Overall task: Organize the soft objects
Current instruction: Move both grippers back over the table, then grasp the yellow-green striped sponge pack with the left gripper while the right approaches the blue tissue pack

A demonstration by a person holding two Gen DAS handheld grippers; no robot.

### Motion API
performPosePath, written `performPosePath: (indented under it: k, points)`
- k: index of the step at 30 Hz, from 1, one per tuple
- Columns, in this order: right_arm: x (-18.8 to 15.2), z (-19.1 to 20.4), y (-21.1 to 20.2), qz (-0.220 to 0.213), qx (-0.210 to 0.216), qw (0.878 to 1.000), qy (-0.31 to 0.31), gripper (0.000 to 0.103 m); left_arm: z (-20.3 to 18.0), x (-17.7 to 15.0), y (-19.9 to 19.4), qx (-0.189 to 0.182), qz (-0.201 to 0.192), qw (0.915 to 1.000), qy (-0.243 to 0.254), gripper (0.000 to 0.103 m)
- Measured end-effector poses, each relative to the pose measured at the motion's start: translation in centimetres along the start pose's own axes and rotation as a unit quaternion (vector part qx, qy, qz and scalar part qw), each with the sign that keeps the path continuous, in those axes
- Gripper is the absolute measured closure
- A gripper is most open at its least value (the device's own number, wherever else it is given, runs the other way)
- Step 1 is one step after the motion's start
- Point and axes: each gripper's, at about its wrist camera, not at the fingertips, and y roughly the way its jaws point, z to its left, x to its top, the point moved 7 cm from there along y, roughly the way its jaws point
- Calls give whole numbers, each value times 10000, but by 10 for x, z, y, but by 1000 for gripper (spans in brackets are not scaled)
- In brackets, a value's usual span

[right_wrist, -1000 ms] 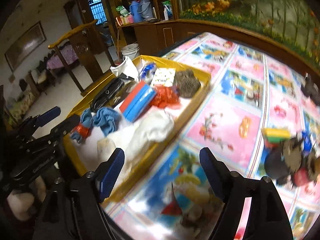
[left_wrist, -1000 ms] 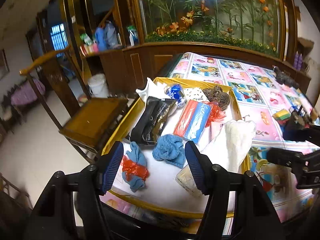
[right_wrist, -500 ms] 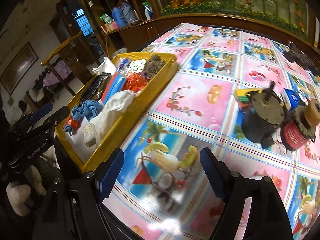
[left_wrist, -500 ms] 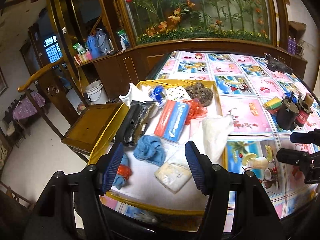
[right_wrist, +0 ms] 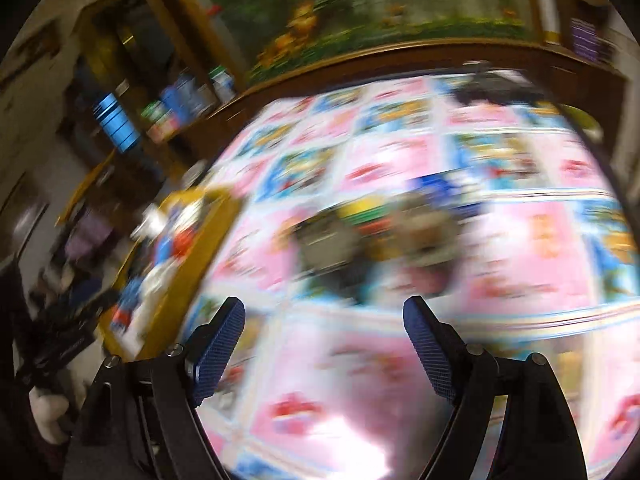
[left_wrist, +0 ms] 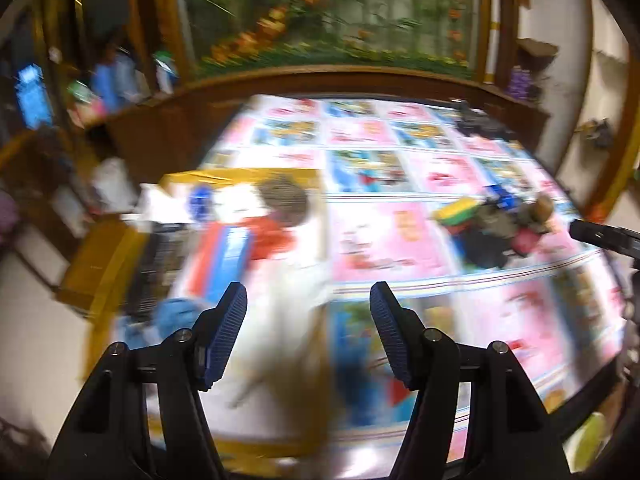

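Note:
Both views are blurred by motion. A yellow tray (left_wrist: 240,178) at the table's left end holds soft things: a white cloth (left_wrist: 280,304), a blue cloth (left_wrist: 176,314), a red-and-blue roll (left_wrist: 220,258), a red bag (left_wrist: 272,232) and a brown knit item (left_wrist: 284,196). My left gripper (left_wrist: 308,336) is open and empty above the tray's right edge. My right gripper (right_wrist: 324,352) is open and empty over the patterned tablecloth (right_wrist: 400,360), right of the tray (right_wrist: 172,304).
A cluster of dark objects with a yellow-green block (left_wrist: 460,210) sits mid-table; it also shows in the right wrist view (right_wrist: 380,236). A wooden cabinet (left_wrist: 340,80) with a flower panel runs behind. A wooden chair (left_wrist: 96,256) stands left of the tray.
Both grippers have swung to the right, away from the tray and toward the middle of the table. Both stay open and empty.

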Motion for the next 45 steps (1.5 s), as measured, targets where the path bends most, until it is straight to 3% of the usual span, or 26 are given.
performPosePath:
  k: [5,10,16,19,21,23,26,30,34,35,36,37,41,45]
  points:
    - [22,-61,-11,-15,-333,9983,469,21,-43,24,23,-935,308,9951,-134,40]
    - [44,-84,10,203,-321,9973,628,21,-78,44,48,-1316,502,9900,-5,40]
    - [75,-98,61,882,-261,9940,597,21,-76,52,90,-1258,931,9876,-145,40]
    - [105,-86,71,1200,365,9901,626,20,-66,49,105,-1252,1045,9862,-285,40]
    - [119,-63,83,1656,1039,9787,632,18,-59,47,112,-1261,1110,9848,-435,40]
    - [123,-38,103,2194,1283,9662,442,17,-53,45,115,-1322,1116,9834,-553,40]
    - [119,-7,143,3045,1120,9459,62,17,-47,43,115,-1415,1099,9814,-688,40]
    - [109,14,193,3958,786,9150,61,17,-37,44,109,-1483,1004,9806,-800,40]
    - [94,33,230,4466,490,8934,-42,14,-24,47,102,-1478,852,9812,-899,40]
    - [92,37,239,4533,441,8903,-50,8,-21,48,101,-1465,823,9816,-911,40]
    - [92,41,245,4551,372,8896,-84,1,-19,48,101,-1450,815,9818,-916,40]
    - [95,45,249,4485,355,8930,-137,1,-18,49,103,-1446,827,9817,-921,40]
    - [129,64,257,3810,876,9204,-58,4,-24,48,108,-1456,893,9819,-814,40]
    - [162,49,231,3168,976,9434,120,4,-40,50,114,-1486,969,9826,-550,40]
